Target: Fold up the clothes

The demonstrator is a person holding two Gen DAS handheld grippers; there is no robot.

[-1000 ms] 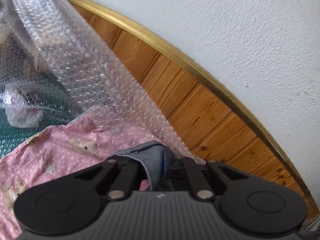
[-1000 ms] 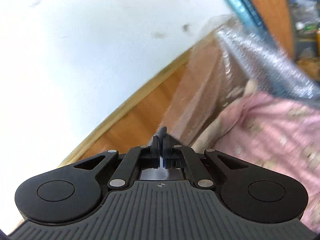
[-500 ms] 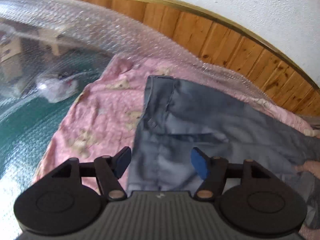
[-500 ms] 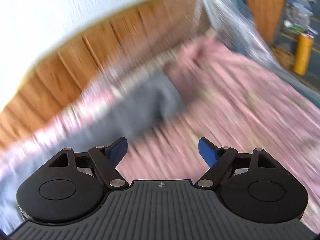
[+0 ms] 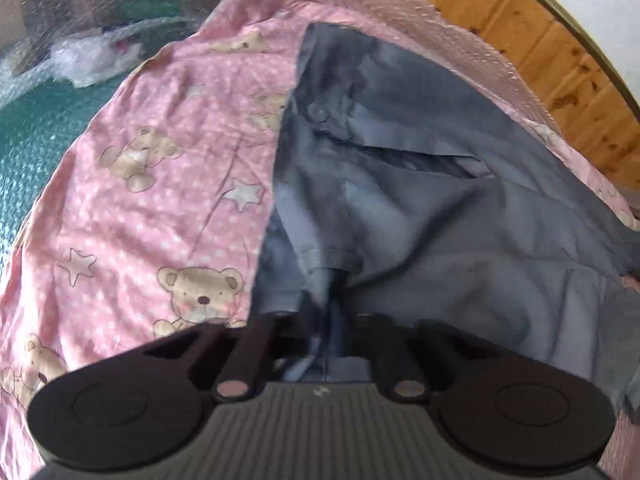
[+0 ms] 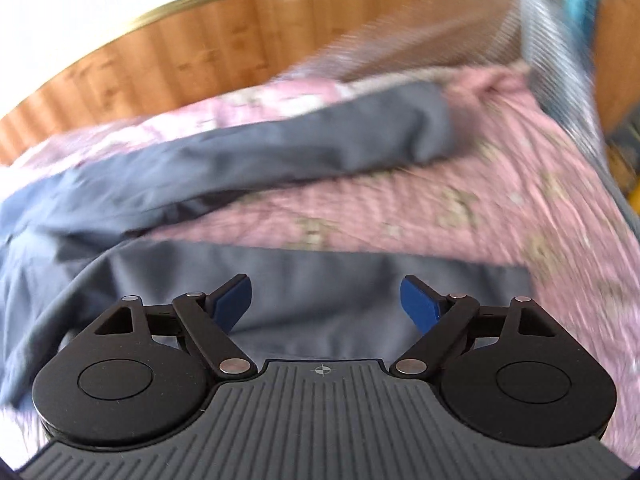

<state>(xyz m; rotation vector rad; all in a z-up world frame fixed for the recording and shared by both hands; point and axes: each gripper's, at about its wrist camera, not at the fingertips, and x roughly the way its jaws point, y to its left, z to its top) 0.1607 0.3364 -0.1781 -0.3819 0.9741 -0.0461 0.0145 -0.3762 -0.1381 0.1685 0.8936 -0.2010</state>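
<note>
The left gripper (image 5: 334,312) has just closed its fingers, pinching a fold of the grey trousers (image 5: 420,200) lying along the far edge of the pink bear-print sheet (image 5: 160,184). The right gripper (image 6: 326,300) hangs above the trousers, fingers (image 6: 418,300) spread wide, having just opened, nothing between them.

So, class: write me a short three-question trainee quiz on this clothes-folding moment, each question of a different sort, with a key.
1. True or false: the left gripper is shut on the grey garment.
2. The right gripper is: A) open, above the garment; B) shut on the garment; C) shut on the sheet.
3. Fill in: the garment lies on a pink sheet printed with stars and ____.

Key: 1 true; 2 A; 3 bears.
</note>
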